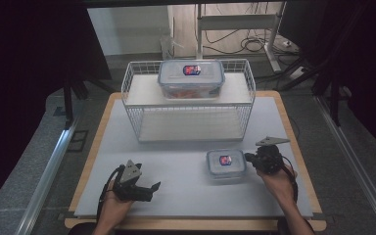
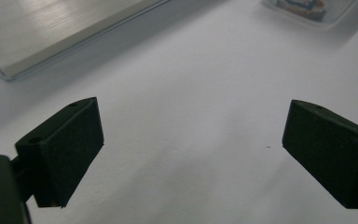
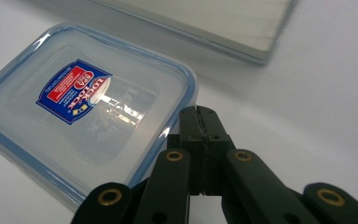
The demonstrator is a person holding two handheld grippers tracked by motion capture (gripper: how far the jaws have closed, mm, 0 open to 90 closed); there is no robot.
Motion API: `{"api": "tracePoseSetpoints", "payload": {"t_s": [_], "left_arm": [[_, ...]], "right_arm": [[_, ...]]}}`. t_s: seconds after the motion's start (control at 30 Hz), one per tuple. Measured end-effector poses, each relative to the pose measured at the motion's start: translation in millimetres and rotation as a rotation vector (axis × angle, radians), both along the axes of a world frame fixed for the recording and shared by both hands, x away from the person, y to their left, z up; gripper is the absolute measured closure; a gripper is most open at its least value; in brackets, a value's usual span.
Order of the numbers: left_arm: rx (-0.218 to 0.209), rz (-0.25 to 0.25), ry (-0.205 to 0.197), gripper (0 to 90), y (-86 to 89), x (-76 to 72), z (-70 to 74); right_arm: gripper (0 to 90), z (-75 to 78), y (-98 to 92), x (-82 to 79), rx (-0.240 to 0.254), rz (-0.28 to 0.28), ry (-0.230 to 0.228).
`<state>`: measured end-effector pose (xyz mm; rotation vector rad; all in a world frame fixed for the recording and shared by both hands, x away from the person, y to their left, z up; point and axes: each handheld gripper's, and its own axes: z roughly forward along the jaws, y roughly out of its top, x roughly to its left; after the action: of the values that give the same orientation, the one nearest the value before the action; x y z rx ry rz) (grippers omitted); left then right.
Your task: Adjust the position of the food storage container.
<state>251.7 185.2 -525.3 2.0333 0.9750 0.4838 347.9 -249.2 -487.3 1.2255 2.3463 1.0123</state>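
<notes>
Since our right gripper (image 1: 251,156) sits just beside the small lidded container (image 1: 225,164), the relation that matters is how its clenched jaws stand to that box's near edge. From the high view the container lies on the white table mat (image 1: 176,196), toward four o'clock from the mat's middle, in front of the wire rack (image 1: 188,100) that carries a larger lidded container (image 1: 191,78) at twelve o'clock. Our right gripper points toward nine o'clock, and the small container lies directly off its tips in that direction, either touching or a hair apart; we cannot tell which. In the right gripper view the jaws are pressed together with nothing between them, their tips at the lid's (image 3: 81,98) blue-rimmed corner, with the box stretching off toward ten o'clock. The box is nearly square, so its long axis barely counts; we judge that a shut tip set against its side suits a push toward nine o'clock, and an off-centre contact near the corner might spin it. Our left gripper (image 1: 149,188) rests well apart at seven o'clock on the mat, its jaws released and wide over bare surface, with the small container far off toward its one o'clock.
</notes>
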Motion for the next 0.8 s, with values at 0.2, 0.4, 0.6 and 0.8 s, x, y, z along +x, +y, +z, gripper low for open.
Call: {"api": "tracePoseSetpoints", "payload": {"t_s": [0.2,0.4,0.6,0.8], "left_arm": [[-0.018,-0.003,0.019,6.0,-0.3,1.0,0.5],[-0.017,-0.004,0.024,6.1,-0.7,1.3,0.3],[-0.016,-0.003,0.027,6.1,-0.7,1.3,0.2],[-0.01,-0.005,0.03,6.2,-1.7,1.3,-0.3]], "right_arm": [[90.0,-1.7,24.0,-3.5,0.002,0.059,0.004],[90.0,-2.9,45.5,-9.0,0.021,0.11,0.003],[90.0,-3.6,59.6,-13.7,0.029,0.148,0.007],[90.0,-3.1,70.5,-21.1,0.028,0.183,0.006]]}}
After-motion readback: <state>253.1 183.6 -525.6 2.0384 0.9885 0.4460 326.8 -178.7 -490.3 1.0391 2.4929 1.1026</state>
